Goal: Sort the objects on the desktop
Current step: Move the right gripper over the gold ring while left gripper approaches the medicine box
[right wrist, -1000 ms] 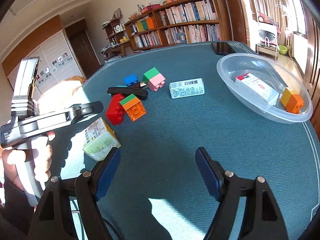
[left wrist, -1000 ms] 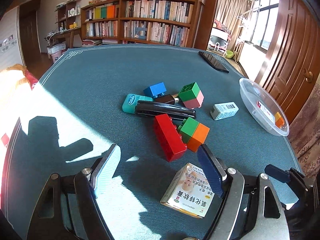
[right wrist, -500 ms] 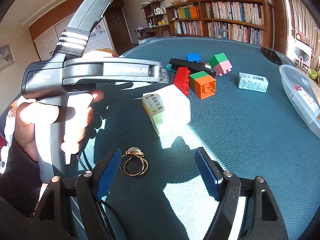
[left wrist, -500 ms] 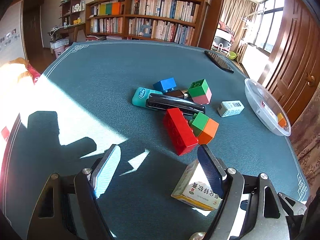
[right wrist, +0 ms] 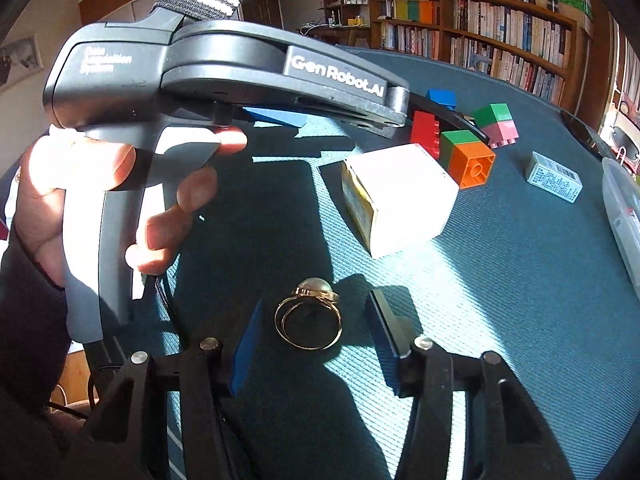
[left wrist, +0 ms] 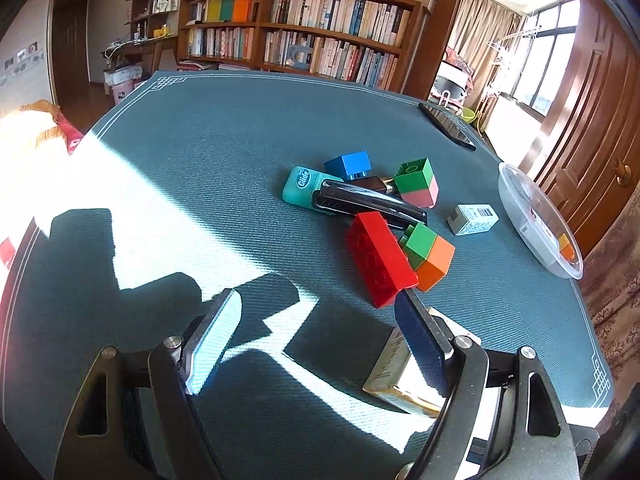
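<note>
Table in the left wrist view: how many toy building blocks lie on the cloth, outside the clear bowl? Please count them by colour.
Blue block: 1
Red block: 1
Green and pink block: 1
Green and orange block: 1
Total: 4

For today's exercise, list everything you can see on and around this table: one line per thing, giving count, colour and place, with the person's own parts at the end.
Ring: one, gold with a pearl, between the right gripper's pads.
Medicine box: one, white and yellow, near edge.
Small box: one, pale, beside the bowl.
Building blocks: red, blue, green-orange, green-pink, centre cluster.
Stapler: one, black, amid the blocks.
Floss case: one, teal, left of stapler.
Bowl: one, clear, right edge.
Phone: one, black, far edge.
Table: one, teal cloth.
Left gripper: open, empty.
Right gripper: closing around the ring.
Hand: one, holding the left gripper.
</note>
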